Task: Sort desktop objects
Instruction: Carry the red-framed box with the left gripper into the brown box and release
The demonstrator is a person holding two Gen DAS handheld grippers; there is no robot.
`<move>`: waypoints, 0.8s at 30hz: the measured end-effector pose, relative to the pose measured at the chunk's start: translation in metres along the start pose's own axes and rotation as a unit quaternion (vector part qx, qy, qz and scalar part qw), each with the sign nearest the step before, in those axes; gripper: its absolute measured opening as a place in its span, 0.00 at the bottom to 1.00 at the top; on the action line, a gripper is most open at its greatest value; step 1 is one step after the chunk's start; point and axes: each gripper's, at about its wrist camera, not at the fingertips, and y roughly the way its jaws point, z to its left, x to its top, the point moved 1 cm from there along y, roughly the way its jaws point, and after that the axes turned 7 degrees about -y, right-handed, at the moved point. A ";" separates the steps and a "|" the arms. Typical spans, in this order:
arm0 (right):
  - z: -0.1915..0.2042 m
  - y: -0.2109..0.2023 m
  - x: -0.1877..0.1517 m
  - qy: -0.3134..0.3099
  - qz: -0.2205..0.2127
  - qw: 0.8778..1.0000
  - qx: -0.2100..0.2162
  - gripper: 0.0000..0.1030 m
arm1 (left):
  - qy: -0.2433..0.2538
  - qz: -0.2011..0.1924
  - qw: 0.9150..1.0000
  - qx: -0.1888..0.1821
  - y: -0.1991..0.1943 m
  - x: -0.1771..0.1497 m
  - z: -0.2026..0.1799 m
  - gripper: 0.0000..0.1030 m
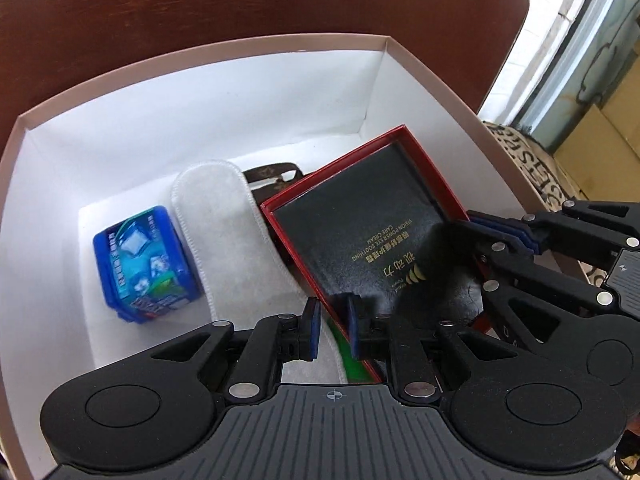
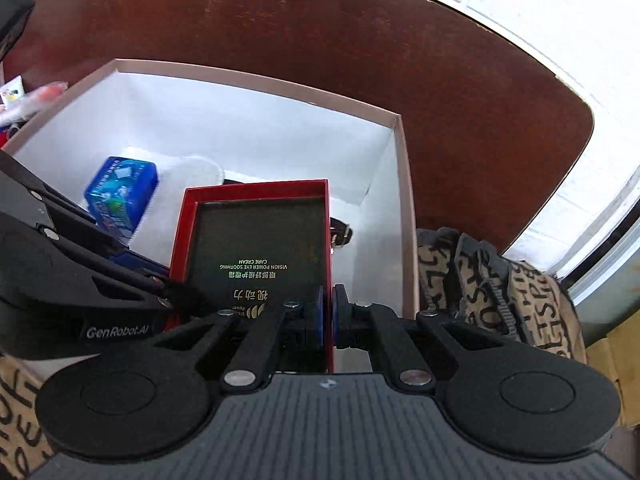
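A red box with a black inside (image 1: 368,220) (image 2: 260,240) rests tilted in a large white storage box (image 1: 200,92) (image 2: 248,120). My right gripper (image 2: 327,316) is shut on the red box's right wall; it shows at the right in the left wrist view (image 1: 486,226). My left gripper (image 1: 333,328) straddles the red box's near left wall with a gap at the pads, so it is open. A blue candy tin (image 1: 144,266) (image 2: 120,192) and a white cloth pouch (image 1: 224,232) (image 2: 196,172) lie beside the red box.
The storage box sits on a dark red-brown table (image 1: 200,8) (image 2: 400,60). A brown strap (image 1: 272,176) (image 2: 340,232) lies under the red box. A patterned fabric bag (image 1: 536,168) (image 2: 500,280) sits right of the storage box. Small items (image 2: 24,100) lie at the far left.
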 end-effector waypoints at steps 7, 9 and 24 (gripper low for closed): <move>0.004 0.003 0.004 -0.015 0.004 1.000 -0.008 0.06 | -0.009 0.010 1.000 -0.011 0.007 0.004 0.009 0.29; 0.004 0.002 0.003 -0.010 0.000 1.000 0.001 0.15 | -0.025 0.003 1.000 -0.015 0.003 0.004 0.013 0.52; 0.040 -0.051 -0.007 -0.077 -0.104 0.991 -0.033 0.94 | -0.077 -0.088 0.993 -0.016 -0.054 -0.023 0.050 0.98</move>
